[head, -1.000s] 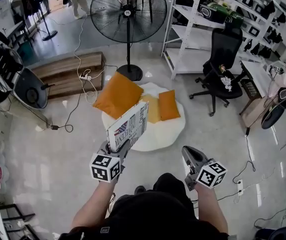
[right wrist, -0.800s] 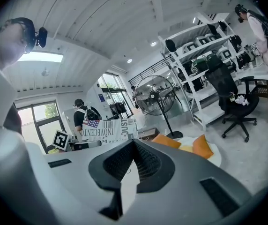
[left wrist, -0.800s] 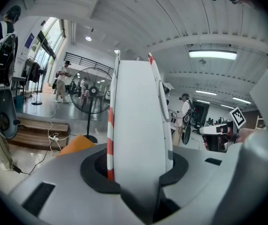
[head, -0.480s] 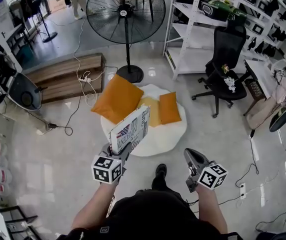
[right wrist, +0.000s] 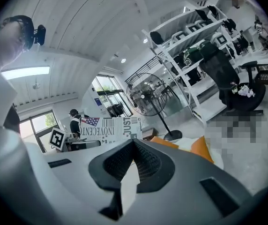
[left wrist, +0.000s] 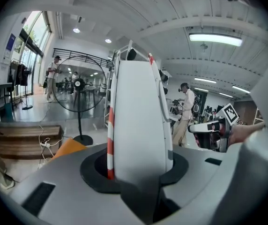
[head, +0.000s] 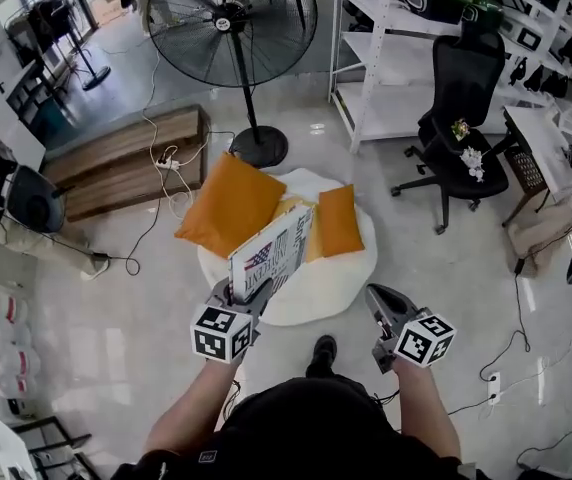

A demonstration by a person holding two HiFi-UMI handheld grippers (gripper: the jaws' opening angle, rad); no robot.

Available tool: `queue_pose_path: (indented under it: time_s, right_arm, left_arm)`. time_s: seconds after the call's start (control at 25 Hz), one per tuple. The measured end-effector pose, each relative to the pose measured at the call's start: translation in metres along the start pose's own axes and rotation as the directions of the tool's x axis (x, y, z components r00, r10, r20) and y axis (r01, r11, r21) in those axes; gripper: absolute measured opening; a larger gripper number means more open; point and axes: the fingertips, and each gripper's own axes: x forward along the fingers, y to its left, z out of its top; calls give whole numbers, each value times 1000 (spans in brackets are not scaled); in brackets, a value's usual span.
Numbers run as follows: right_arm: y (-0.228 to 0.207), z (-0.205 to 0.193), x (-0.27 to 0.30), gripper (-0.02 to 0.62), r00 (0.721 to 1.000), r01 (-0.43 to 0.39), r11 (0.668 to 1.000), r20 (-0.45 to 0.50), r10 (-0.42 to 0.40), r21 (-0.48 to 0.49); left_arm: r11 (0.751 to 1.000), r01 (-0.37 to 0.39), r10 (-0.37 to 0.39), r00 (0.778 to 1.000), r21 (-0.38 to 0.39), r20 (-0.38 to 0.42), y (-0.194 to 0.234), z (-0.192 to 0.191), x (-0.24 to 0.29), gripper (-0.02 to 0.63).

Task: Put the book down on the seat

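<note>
A white book [head: 271,255] with a flag and black print stands upright, and my left gripper [head: 241,293] is shut on its lower edge. In the left gripper view the book [left wrist: 138,121] fills the middle, clamped between the jaws of that gripper [left wrist: 139,172]. It hangs over the near rim of the seat, a round white pouf [head: 336,278] with a big orange cushion [head: 231,206] and a smaller one [head: 338,218] on it. My right gripper [head: 378,296] hangs to the right, short of the seat, shut and holding nothing. In the right gripper view the book [right wrist: 108,129] shows past its closed tips [right wrist: 134,142].
A tall floor fan [head: 231,18] stands behind the seat. White shelving [head: 386,58] and a black office chair [head: 461,88] are at the back right. A low wooden platform [head: 126,153] with cables lies at the left. The person's foot [head: 321,350] is just in front of the seat.
Both grippers have moved forward toward the seat with the walking person. The seat now lies nearer in the head view. The book stays held upright in the left gripper.
</note>
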Motion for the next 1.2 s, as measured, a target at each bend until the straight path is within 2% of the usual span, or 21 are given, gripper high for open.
queue_pose_path:
  time_s: [0.2, 0.36, 0.68, 0.84, 1.04, 1.2]
  right_arm:
    - [-37, 30, 17, 14, 999, -30, 999, -18, 30, -10]
    - [-57, 40, 30, 14, 999, -26, 1000, -25, 26, -12]
    - [-59, 43, 76, 15, 997, 33, 999, -66, -33, -6]
    - [-46, 55, 98, 15, 997, 55, 998, -54, -56, -33]
    - [-51, 55, 105, 14, 994, 98, 995, -54, -99, -19]
    - [-63, 49, 117, 14, 993, 98, 995, -61, -97, 14]
  left_arm:
    - [1000, -25, 25, 1000, 4, 0, -2, 28, 33, 160]
    - [999, -28, 28, 1000, -16, 1, 3, 30, 53, 160]
    - [998, -10, 9, 1000, -66, -10, 56, 24, 74, 160]
    - [999, 8, -9, 1000, -35, -23, 87, 25, 84, 160]
    - [998, 44, -45, 999, -39, -31, 93, 30, 97, 160]
    - [997, 47, -50, 997, -54, -57, 97, 23, 106, 160]
